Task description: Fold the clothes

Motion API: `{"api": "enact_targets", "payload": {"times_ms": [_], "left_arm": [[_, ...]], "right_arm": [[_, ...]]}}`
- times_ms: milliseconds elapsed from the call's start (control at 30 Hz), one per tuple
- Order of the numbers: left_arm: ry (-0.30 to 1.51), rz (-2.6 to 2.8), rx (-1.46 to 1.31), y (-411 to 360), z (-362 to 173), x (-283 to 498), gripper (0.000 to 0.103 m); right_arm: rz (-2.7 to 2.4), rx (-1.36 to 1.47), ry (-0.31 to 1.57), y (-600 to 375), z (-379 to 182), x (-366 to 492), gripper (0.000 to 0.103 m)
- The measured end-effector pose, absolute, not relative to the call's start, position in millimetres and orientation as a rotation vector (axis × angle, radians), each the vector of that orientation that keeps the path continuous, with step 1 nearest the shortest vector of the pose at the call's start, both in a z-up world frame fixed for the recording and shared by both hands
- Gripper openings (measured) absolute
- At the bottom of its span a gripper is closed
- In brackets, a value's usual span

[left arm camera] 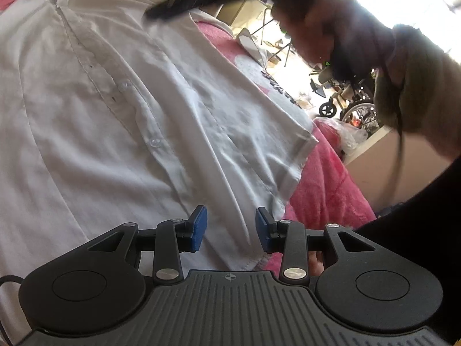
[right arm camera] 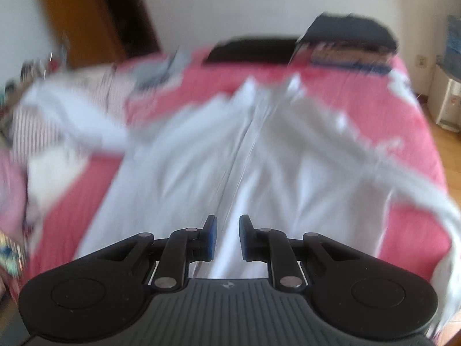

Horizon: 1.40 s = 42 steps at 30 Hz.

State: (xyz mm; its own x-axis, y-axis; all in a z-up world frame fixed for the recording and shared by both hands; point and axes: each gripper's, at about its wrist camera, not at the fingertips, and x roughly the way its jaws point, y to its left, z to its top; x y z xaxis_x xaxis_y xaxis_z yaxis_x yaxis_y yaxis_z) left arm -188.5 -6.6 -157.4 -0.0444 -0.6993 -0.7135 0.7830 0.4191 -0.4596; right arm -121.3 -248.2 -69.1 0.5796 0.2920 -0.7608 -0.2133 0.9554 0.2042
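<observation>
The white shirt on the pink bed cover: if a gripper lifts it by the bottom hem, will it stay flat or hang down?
The white shirt would probably hang limp: its thin cloth already lies in soft wrinkles on the pink bed cover. It looks light for its size. The open button placket may let the two front panels slide apart when lifted.

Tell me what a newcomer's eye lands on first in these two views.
The white button-up shirt spread front-up over the pink bedspread fills most of both views, its button placket running up the middle. Low in each picture sit the black grippers with blue pads: the left gripper and the right gripper, both with jaws apart over the shirt's lower part and nothing clamped. At the far end of the bed lies a stack of dark folded clothes.
</observation>
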Motion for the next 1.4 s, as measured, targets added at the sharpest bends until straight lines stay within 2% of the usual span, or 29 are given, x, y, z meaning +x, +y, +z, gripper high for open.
{"api": "enact_targets", "payload": {"times_ms": [233,467,633,1200,1300,1400], "left_arm": [[1.085,-1.139,0.106,-13.5,-158.9,-185.7,0.036],[1.033,-1.061,0.072,-20.2,-154.6,-163.2,0.037],[1.004,-1.021,0.040,-30.2,-155.0,-140.8,0.036],[1.030,-0.956,0.000,-41.5,-169.3,-117.8,0.036],[1.036,-0.950,-0.015,-42.9,-170.7,-114.7,0.036],[1.030,-0.945,-0.023,-44.5,-171.2,-112.9,0.030]], "right_arm": [[0.341,-0.009,0.905,-208.2,-94.7,-121.9,0.018],[0.321,0.095,0.937,-222.1,-111.8,-107.3,0.019],[0.329,0.059,0.967,-222.4,-129.6,-107.3,0.018],[0.337,0.211,0.968,-253.1,-153.2,-103.8,0.012],[0.342,0.227,0.966,-255.7,-154.2,-103.8,0.011],[0.346,0.249,0.965,-258.5,-155.6,-104.0,0.011]]}}
